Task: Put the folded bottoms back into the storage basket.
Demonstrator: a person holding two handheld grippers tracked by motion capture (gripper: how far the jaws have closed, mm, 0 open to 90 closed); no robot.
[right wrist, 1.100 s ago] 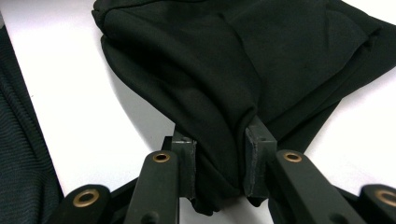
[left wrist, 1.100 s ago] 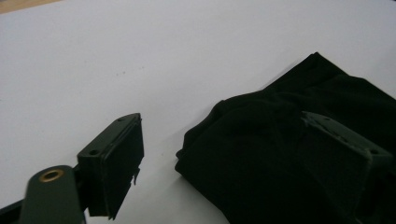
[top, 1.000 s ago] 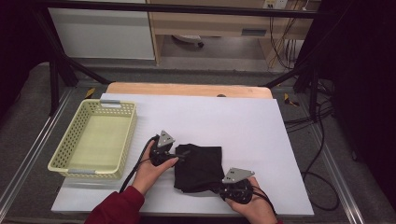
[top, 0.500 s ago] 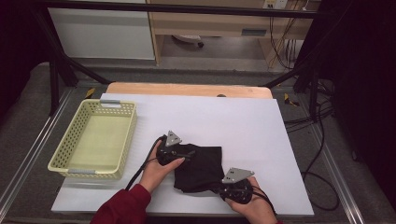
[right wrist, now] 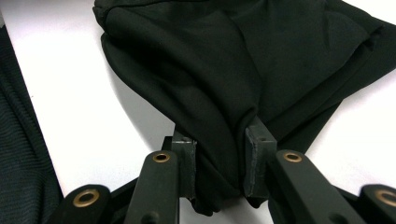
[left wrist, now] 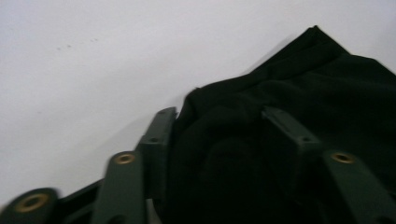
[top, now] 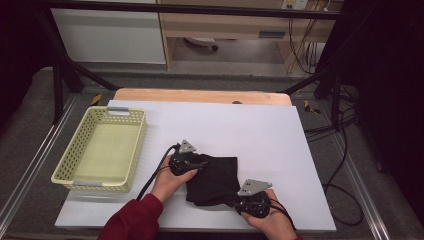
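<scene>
The black cloth (top: 215, 179) is clamped by the right gripper (right wrist: 219, 163); the left gripper (left wrist: 217, 135), just closing around its edge, should be shut fully before lifting.

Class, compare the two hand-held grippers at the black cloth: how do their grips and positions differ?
The right gripper is shut on a gathered bunch of the black cloth at its near edge. The left gripper has just been closing around the cloth's left edge, folds lying between its jaws, which stand wider apart. The left sits farther up the white table. Both have black jaws and grey top plates.
</scene>
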